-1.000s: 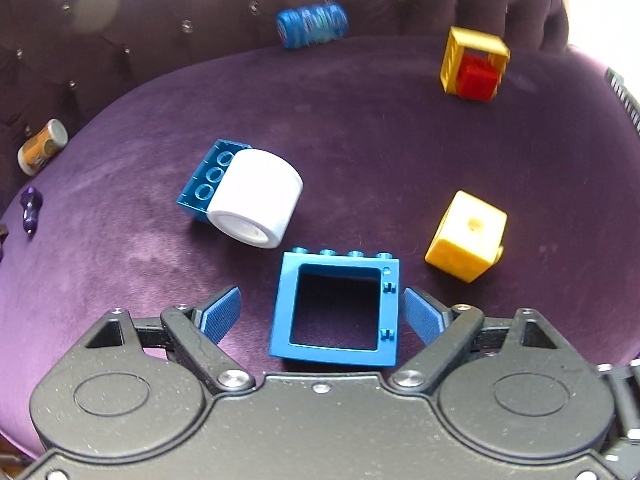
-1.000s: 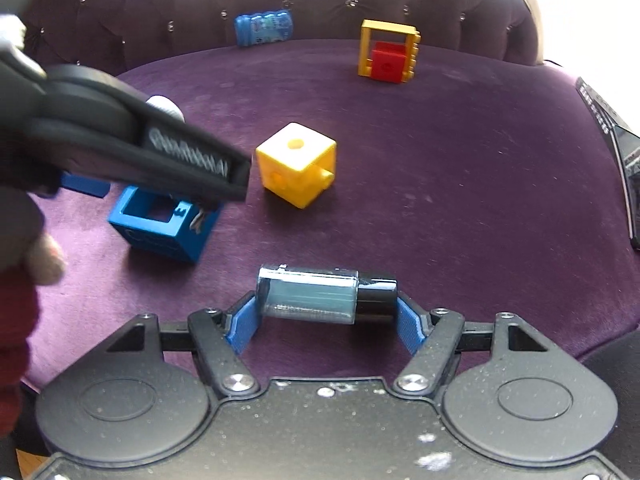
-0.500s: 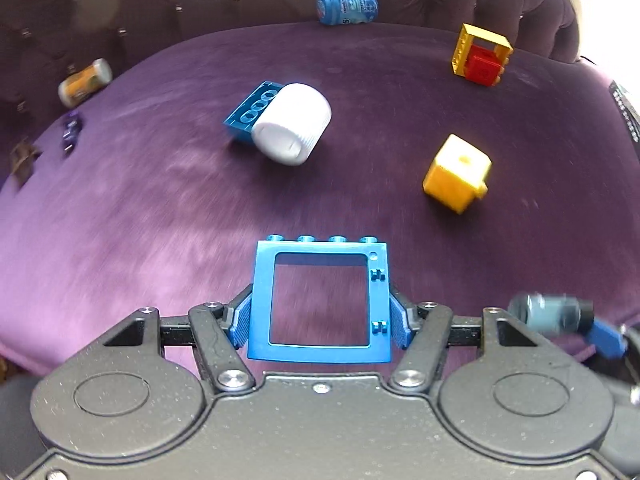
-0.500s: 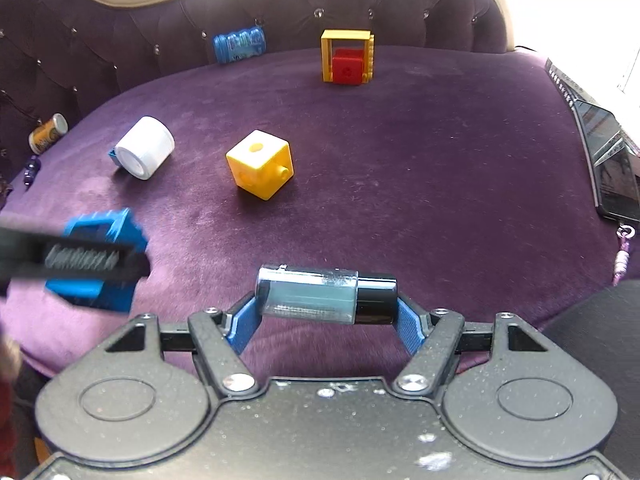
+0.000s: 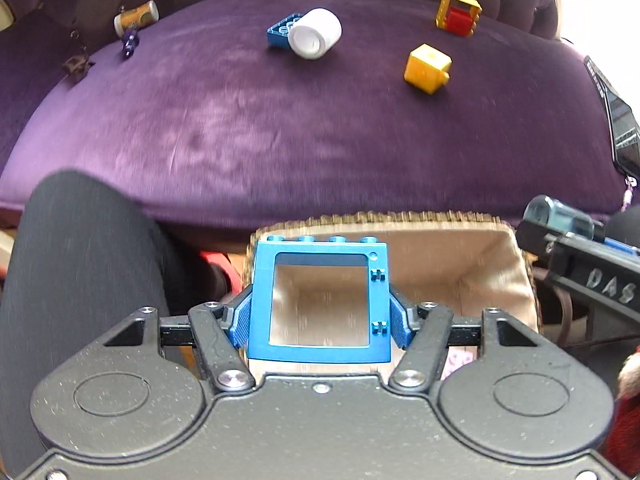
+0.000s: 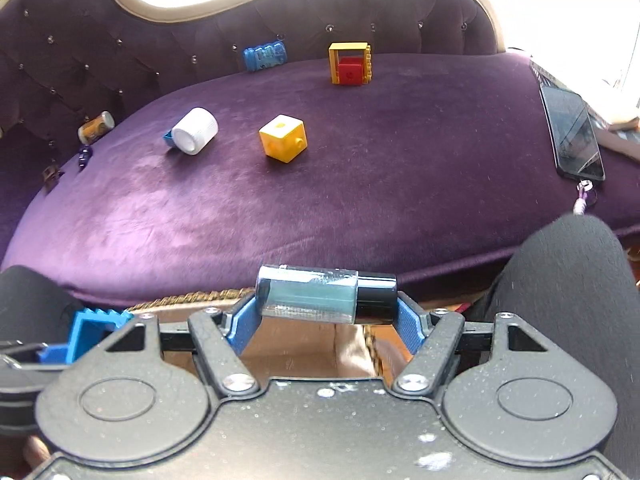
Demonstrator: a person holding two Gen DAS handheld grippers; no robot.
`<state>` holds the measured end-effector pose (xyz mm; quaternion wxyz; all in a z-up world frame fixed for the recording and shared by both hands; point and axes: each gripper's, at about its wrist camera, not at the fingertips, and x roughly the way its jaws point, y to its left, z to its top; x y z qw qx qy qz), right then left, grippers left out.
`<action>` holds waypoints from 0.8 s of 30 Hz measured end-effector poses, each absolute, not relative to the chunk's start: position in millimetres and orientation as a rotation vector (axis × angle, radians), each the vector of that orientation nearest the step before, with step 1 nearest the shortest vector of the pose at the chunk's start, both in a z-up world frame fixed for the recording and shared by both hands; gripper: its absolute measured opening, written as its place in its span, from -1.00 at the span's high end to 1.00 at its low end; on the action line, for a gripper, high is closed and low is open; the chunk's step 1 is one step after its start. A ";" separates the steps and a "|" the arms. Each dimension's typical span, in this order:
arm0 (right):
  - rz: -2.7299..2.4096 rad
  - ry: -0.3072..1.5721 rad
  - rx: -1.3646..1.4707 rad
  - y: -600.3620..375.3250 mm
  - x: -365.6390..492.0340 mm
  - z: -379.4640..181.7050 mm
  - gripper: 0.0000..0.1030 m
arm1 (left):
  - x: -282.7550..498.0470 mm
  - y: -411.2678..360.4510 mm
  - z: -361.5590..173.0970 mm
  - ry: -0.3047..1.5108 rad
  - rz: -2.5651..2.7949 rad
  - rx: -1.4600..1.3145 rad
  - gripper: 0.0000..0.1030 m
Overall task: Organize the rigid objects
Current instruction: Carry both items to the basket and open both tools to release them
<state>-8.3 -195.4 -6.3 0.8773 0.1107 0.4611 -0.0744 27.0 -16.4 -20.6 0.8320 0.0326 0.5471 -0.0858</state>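
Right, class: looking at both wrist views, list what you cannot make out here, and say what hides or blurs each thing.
- Basket contents: left wrist view, hidden by the blue frame and left hand-held gripper.
- Blue brick: right wrist view, mostly behind the white cylinder.
- Print on the small can: too small.
- Phone: left wrist view, cut by the edge.

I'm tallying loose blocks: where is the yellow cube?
In the right wrist view the yellow cube sits mid-cushion on the purple sofa, right of the white cylinder, in front of the yellow frame.
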 end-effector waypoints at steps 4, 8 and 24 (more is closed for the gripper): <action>-0.129 0.957 0.281 -197.8 -29.5 1.1 -0.35 | 13.0 -13.9 -14.5 1.135 -0.174 0.057 -0.16; -0.085 0.965 0.302 -193.0 -45.8 2.5 -0.35 | -1.3 -9.6 -9.9 1.112 -0.179 0.037 -0.16; -0.050 1.068 0.258 -177.5 -29.3 -17.7 -0.36 | 4.9 -7.3 -28.2 1.162 -0.131 0.026 -0.16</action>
